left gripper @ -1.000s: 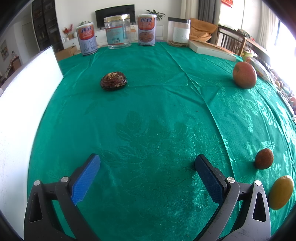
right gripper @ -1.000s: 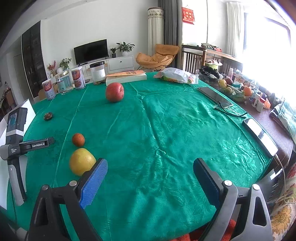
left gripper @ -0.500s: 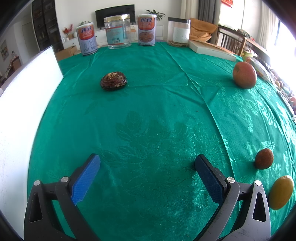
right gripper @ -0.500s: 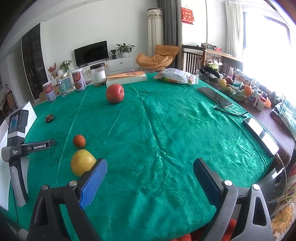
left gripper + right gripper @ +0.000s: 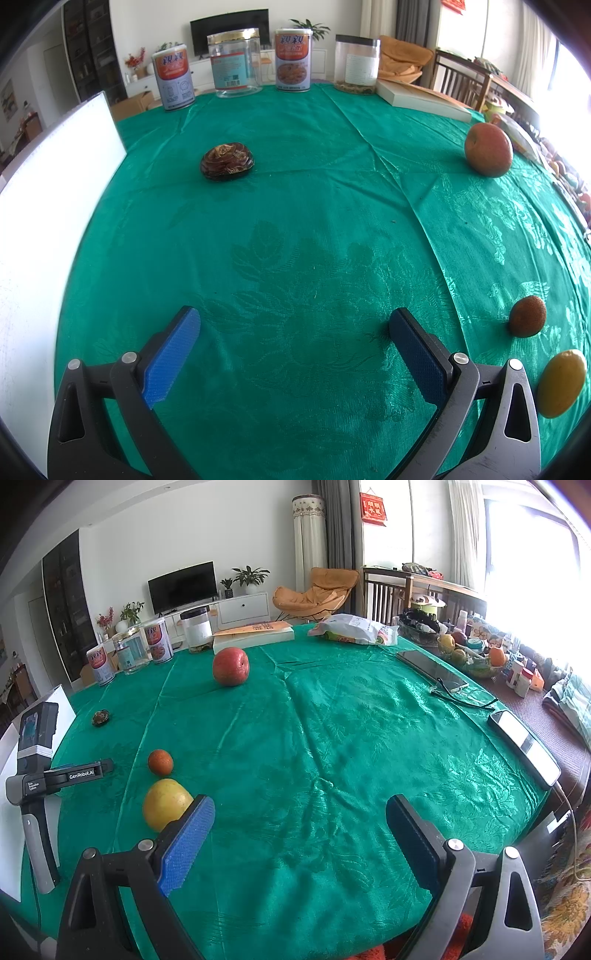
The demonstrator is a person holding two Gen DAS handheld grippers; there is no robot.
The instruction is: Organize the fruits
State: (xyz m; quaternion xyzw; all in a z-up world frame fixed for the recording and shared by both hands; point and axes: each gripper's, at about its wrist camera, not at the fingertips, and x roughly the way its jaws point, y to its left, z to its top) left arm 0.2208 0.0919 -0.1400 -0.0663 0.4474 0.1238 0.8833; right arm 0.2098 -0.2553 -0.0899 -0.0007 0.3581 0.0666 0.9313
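Left gripper (image 5: 293, 325) spread wide, grasping nothing, low over green table (image 5: 295, 206). Right gripper (image 5: 299, 812) likewise released and empty. Nearest, just left of right gripper: yellow fruit (image 5: 166, 804), then small orange fruit (image 5: 160, 762) near it. Further off, red apple (image 5: 231, 666) alone mid-table; dark wrinkled fruit (image 5: 226, 161) far left, well apart. Nothing gathered yet, by the look: sorting seemingly unstarted. Wide bare cloth between fruits. White board (image 5: 44, 206) lining left edge; cans (image 5: 173, 82) along far rim.
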